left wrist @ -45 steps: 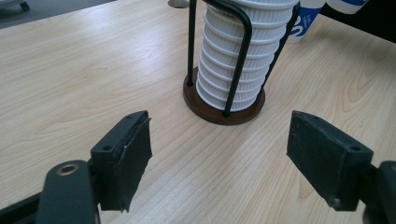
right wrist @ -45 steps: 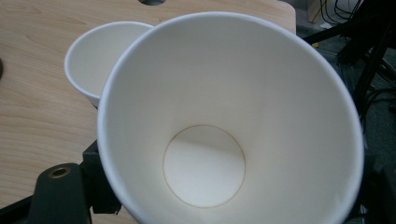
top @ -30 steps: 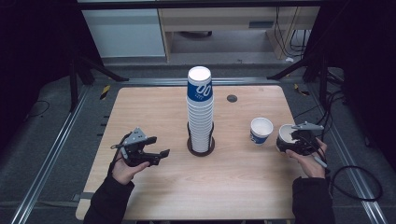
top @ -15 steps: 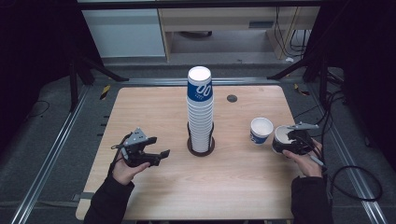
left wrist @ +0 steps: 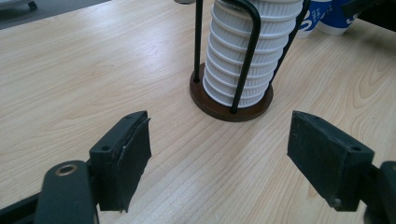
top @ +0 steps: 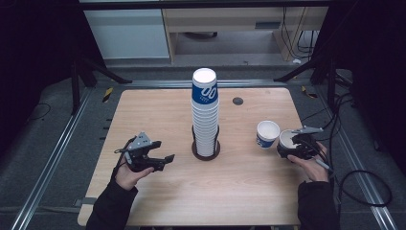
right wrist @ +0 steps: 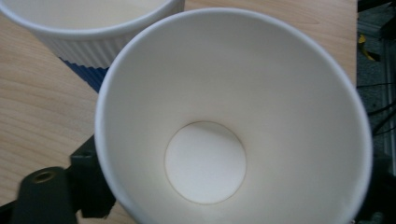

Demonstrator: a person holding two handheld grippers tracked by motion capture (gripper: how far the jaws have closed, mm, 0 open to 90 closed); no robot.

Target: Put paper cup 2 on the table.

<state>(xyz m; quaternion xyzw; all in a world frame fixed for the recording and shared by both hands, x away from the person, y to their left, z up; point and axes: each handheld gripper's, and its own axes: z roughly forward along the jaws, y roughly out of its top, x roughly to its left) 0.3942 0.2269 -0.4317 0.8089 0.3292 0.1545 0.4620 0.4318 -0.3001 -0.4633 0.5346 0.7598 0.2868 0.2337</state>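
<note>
Right tongs have just been opening around the cup — it could tip into its neighbour cup. Left tongs gape empty.

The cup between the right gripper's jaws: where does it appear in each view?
High view: cup at the right table edge, beside the second cup.
Left gripper view: top right corner, partly hidden.
Right gripper view: centre, seen from above.
Shared landmark: second cup.
</note>
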